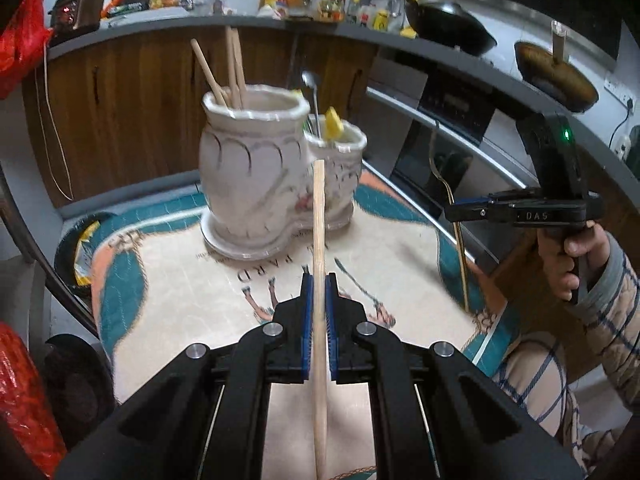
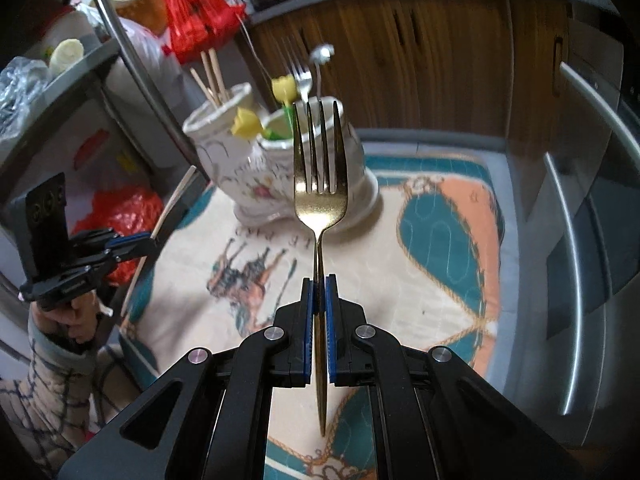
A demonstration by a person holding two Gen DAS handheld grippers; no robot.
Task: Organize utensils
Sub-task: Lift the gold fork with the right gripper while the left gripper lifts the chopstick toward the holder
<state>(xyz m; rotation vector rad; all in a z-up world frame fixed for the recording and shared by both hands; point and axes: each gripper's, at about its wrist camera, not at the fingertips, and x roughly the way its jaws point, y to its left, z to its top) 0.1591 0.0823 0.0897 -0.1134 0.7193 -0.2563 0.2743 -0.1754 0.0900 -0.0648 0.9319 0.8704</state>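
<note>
My left gripper is shut on a wooden chopstick that points up toward a white ceramic two-cup holder on the patterned cloth. The large cup holds three chopsticks; the small cup holds a spoon and a yellow pick. My right gripper is shut on a gold fork, tines up, in front of the holder. The right gripper shows in the left wrist view with the fork. The left gripper shows at left in the right wrist view.
The patterned cloth covers the table. A counter behind carries a wok, a cooker and bottles. Red bags hang at left. Oven handles run along the right. A black bin sits at left.
</note>
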